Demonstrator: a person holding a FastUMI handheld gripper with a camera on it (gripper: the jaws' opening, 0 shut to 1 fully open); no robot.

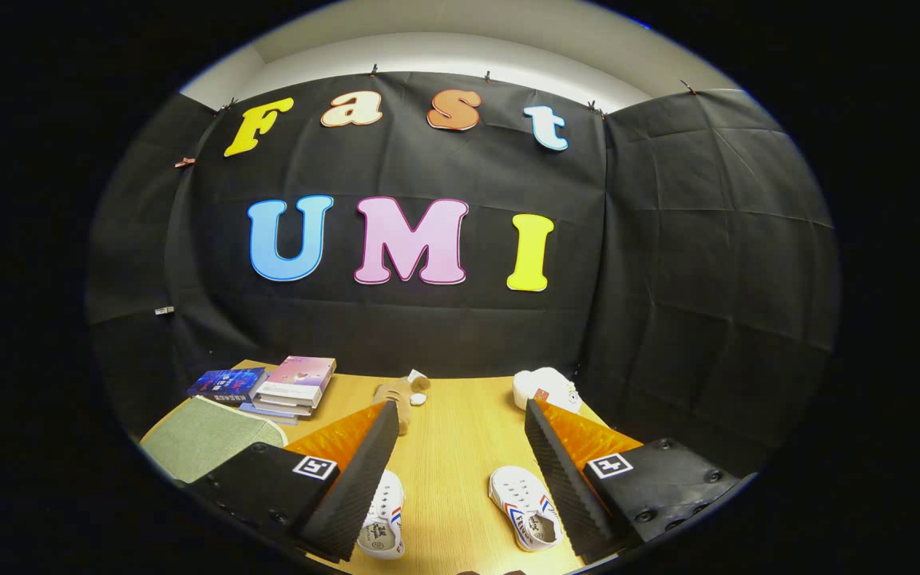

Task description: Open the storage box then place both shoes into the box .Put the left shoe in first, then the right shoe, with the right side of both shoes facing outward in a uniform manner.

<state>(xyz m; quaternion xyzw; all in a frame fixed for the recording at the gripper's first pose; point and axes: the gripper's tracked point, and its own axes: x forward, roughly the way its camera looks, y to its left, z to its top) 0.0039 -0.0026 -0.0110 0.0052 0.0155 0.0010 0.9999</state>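
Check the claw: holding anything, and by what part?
Nothing is held. The claw is open, fingers wide apart above the table; both shoes, one and the other, lie untouched between them.

Ridged tongs (460, 411), square markers, screwed mounts

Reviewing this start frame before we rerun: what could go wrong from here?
1. Both shoes lie between the open gripper fingers: one shoe against one finger, the other shoe near the other. Which is left is hard to tell, so picking order could be wrong.
2. The green storage box sits off to the side, apparently still closed, next to stacked books; opening it may nudge them.
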